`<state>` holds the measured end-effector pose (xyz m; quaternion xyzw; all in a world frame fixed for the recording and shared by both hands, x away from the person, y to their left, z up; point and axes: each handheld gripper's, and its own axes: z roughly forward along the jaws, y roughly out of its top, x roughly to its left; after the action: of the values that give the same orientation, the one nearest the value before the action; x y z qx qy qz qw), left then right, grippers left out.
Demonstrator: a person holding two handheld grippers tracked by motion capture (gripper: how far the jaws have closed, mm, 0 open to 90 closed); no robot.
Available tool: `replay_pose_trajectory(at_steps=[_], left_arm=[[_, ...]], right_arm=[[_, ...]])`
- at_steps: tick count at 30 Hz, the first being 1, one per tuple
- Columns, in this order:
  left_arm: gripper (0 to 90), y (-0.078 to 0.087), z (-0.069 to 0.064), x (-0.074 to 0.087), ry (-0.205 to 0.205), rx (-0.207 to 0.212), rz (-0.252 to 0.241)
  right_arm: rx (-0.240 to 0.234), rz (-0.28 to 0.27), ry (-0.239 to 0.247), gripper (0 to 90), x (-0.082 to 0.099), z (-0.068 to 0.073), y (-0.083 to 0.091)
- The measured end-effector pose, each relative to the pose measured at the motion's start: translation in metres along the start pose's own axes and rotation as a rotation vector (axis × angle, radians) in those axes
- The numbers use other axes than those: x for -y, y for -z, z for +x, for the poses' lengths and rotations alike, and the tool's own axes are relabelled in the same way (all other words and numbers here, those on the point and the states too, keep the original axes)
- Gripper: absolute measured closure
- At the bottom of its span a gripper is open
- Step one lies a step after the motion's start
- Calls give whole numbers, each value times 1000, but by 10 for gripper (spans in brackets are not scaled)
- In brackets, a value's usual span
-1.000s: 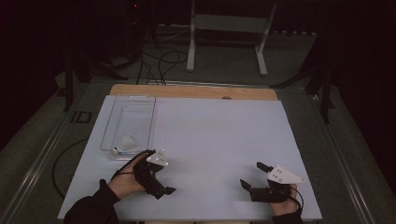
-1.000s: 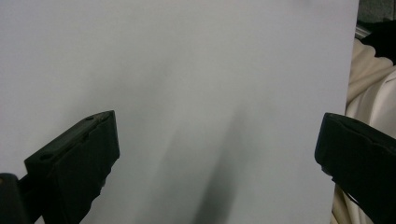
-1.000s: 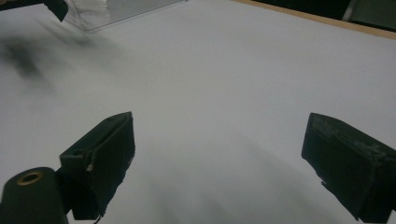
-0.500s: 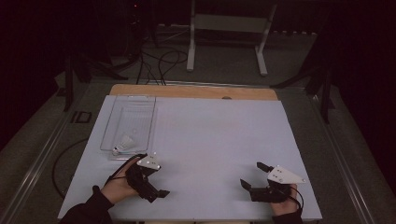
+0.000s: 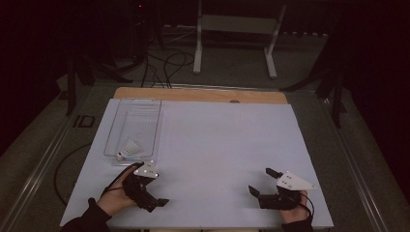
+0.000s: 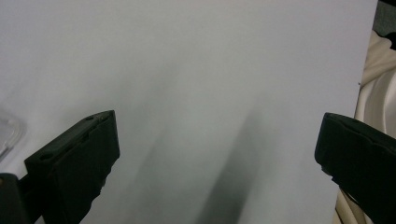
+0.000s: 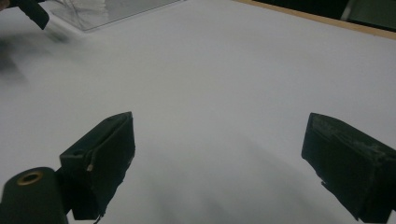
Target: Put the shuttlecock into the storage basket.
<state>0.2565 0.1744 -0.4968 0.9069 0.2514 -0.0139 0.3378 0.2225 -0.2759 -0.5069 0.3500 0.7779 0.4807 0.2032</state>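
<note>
Nearest the table's front edge, the right gripper [image 5: 261, 186] sits low at the front-right corner of the white table [image 5: 227, 145], held in the person's right hand [image 5: 292, 212], jaws spread wide w/ nothing between them; the right gripper view shows the same, both black jaws far apart over bare white surface. Over at front-left, the left gripper [image 5: 157, 200] is held in the left hand [image 5: 113, 200], tipped down toward the tabletop, pointing roughly to the right along the near edge. Its jaws are spread wide too, per the left gripper view, only blank table btwn them & a sliver of the tray's corner at the far left of that view. Just beyond the left gripper, near but not touching, lies a clear plastic tray [image 5: 150, 113] along the table's left side. Inside, at its near end, a white shuttlecock [image 5: 128, 151] lies on its side. Farther back, a wood strip [image 5: 203, 94] runs along the table's far edge, then dark floor w/ cables [image 5: 164, 63] & a white stand [image 5: 237, 29].
</note>
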Motion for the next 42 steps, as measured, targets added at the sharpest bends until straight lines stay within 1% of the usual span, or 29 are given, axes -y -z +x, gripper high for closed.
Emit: replay_pose_trajectory(at_steps=[2,3,5,11,13,14,17,22,24,25,26,27,29,30,31,32,33,36,37,42], left_arm=[[6,0,-1,2,-2,-3,-6],[6,0,-1,4,7,-1,-18],[6,0,-1,6,6,-7,-21],[6,-1,-1,11,33,-11,-45],[6,-1,-1,12,31,-5,-53],[6,0,-1,13,25,8,-65],[6,0,0,16,23,0,-72],[6,-1,3,20,35,-14,-95],[6,-2,4,22,44,-9,-110],[6,-3,4,23,49,-6,-109],[6,-4,4,23,49,-10,-105],[6,-6,3,24,45,-25,-97],[6,-7,3,24,43,-34,-86],[6,-7,3,25,45,-43,-88],[6,-7,3,25,47,-56,-93],[6,-7,3,25,55,-58,-99],[6,-8,2,25,71,-72,-119],[6,-7,2,25,87,-84,-143],[6,-7,1,25,89,-89,-159],[7,-9,1,24,92,-93,-161]], right_arm=[[3,2,-1,97,0,0,0],[2,4,-2,97,0,0,0],[0,5,0,97,0,0,-1],[2,4,0,97,0,0,0],[0,5,-3,97,0,0,0],[0,6,-3,97,1,0,0],[-1,8,0,97,1,0,0],[-7,9,1,97,1,1,-1],[-9,10,0,97,1,1,-2],[-9,12,1,97,1,1,-2],[-9,13,3,97,1,1,-2],[-10,13,3,97,1,1,-2],[-11,13,0,97,1,1,-2],[-11,13,-1,97,1,1,-2],[-12,12,-2,97,1,1,-2],[-12,12,-3,97,1,1,-2],[-12,12,-2,97,1,1,-2],[-12,13,-1,97,1,1,-2],[-13,13,-1,97,1,1,-2],[-12,17,-1,97,1,0,-2]])
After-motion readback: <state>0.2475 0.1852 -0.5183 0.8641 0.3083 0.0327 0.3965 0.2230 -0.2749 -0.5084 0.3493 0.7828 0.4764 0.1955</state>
